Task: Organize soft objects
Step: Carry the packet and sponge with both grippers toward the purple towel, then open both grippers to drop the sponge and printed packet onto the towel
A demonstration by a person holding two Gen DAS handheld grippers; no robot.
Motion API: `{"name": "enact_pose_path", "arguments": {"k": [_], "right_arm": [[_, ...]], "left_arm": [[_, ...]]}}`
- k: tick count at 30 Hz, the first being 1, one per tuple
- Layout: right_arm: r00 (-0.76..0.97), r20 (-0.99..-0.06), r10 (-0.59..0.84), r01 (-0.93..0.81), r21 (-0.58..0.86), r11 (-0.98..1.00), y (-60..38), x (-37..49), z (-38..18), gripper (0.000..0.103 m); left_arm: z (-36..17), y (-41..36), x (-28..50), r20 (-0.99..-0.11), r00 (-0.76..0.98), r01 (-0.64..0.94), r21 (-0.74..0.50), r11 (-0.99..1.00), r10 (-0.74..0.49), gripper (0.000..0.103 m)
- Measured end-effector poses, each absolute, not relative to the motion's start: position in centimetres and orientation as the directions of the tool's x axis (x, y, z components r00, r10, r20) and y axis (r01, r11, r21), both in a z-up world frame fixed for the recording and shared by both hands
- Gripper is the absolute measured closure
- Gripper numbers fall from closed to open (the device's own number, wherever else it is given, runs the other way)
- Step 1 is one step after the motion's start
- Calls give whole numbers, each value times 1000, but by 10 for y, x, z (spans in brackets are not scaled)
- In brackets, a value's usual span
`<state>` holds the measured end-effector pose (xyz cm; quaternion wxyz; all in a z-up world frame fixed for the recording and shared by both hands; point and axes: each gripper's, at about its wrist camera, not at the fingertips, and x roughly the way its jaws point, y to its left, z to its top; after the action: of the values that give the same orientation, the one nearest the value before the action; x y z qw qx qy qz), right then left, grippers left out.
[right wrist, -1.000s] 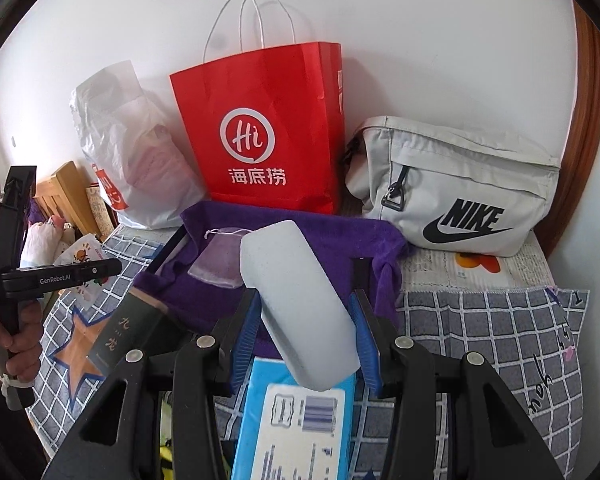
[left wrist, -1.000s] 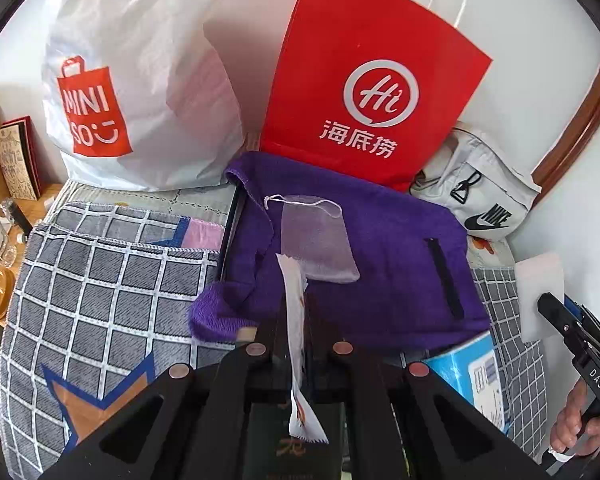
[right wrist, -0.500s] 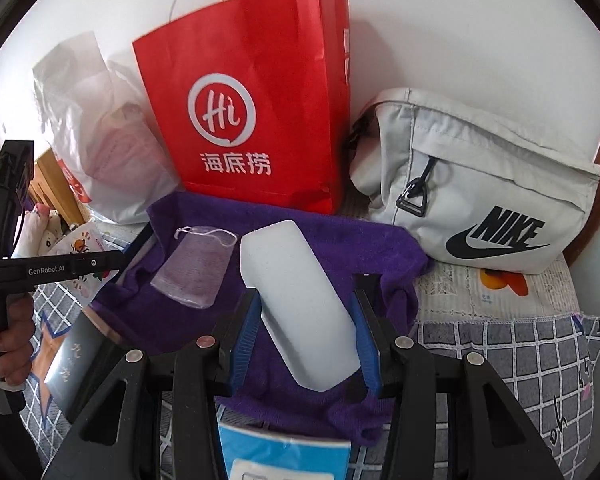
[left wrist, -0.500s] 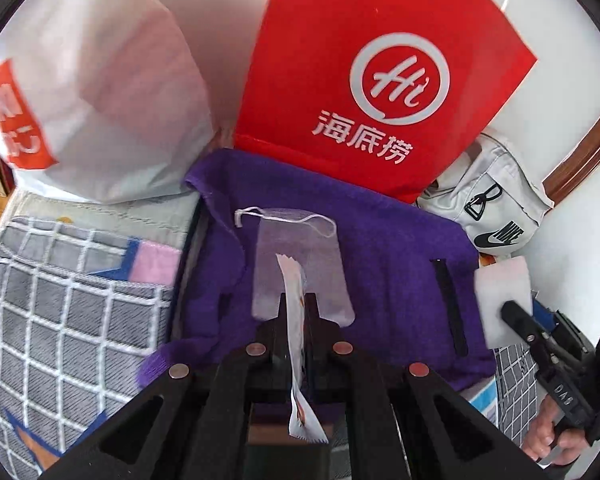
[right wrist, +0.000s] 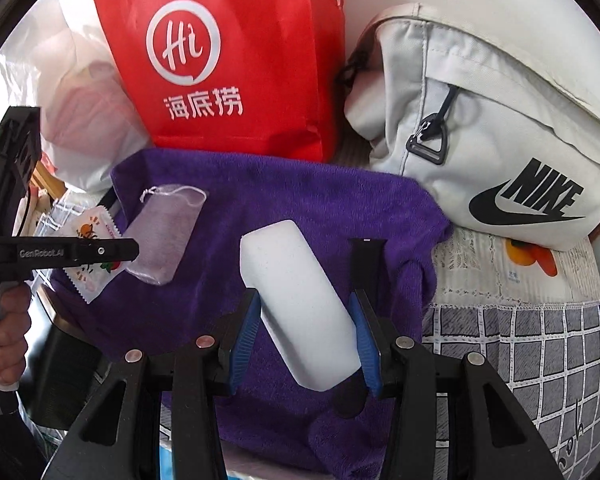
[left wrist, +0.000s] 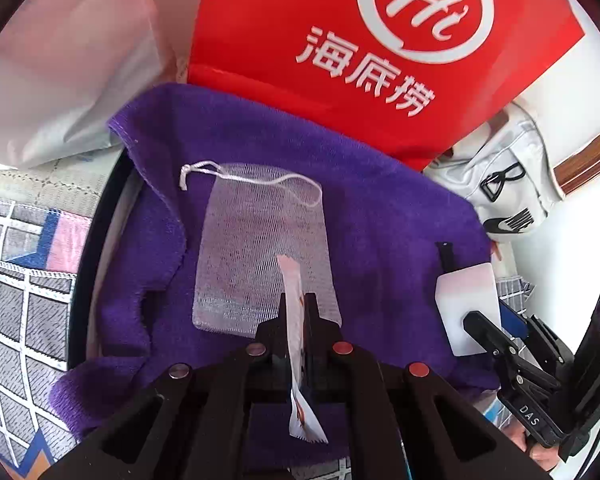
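Sponge (right wrist: 300, 304), white, is clamped between the blue pads of the right gripper (right wrist: 304, 320) above the purple towel (right wrist: 308, 200). A sachet (left wrist: 296, 320) is pinched in the closed left gripper (left wrist: 296, 312); a mesh pouch (left wrist: 260, 252) lies at 12 o'clock from it.

Upper middle of both frames: a red paper bag (right wrist: 236, 64) is showing a white "Hi" circle above "海底捞". Right of the right wrist frame: a grey bag (right wrist: 496, 128) is displaying "NIKE" with its swoosh. Left edge: the left gripper (right wrist: 136, 249) is reading "GenRobot.AI".
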<state>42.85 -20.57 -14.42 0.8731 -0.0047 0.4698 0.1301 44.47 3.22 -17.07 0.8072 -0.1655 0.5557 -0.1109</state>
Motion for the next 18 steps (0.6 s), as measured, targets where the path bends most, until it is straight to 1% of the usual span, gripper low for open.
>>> {"name": "enact_pose_path", "arguments": {"k": [6, 8, 10, 11, 12, 13, 14, 16, 18], "right_arm": [[484, -845, 226, -241, 120, 963, -204, 431, -157, 55], [486, -844, 228, -239, 123, 963, -204, 431, -156, 54], [480, -845, 236, -249, 127, 960, -204, 430, -156, 52], [482, -845, 231, -252, 118, 960, -204, 430, -156, 51], [484, -846, 225, -254, 110, 961, -203, 429, -156, 46], [481, -847, 226, -258, 109, 960, -202, 429, -157, 43], [479, -848, 228, -260, 111, 959, -202, 429, -157, 42], [487, -842, 231, -260, 113, 959, -202, 428, -154, 41], [499, -834, 236, -256, 119, 959, -204, 426, -149, 40]], "left_arm": [[-173, 32, 446, -873, 340, -10, -376, 926, -351, 98], [-175, 32, 447, -875, 326, -15, -383, 924, -358, 95], [-177, 31, 448, -879, 316, -16, -383, 924, -358, 85], [-177, 33, 447, -878, 315, -14, -384, 923, -361, 81], [-176, 33, 447, -876, 317, -10, -387, 922, -364, 75], [-175, 33, 446, -875, 323, -9, -385, 923, -361, 70], [-173, 34, 446, -875, 331, -9, -377, 926, -353, 68], [-169, 33, 445, -889, 357, -15, -312, 950, -286, 55], [-162, 34, 443, -897, 387, -19, -243, 970, -217, 53]]}}
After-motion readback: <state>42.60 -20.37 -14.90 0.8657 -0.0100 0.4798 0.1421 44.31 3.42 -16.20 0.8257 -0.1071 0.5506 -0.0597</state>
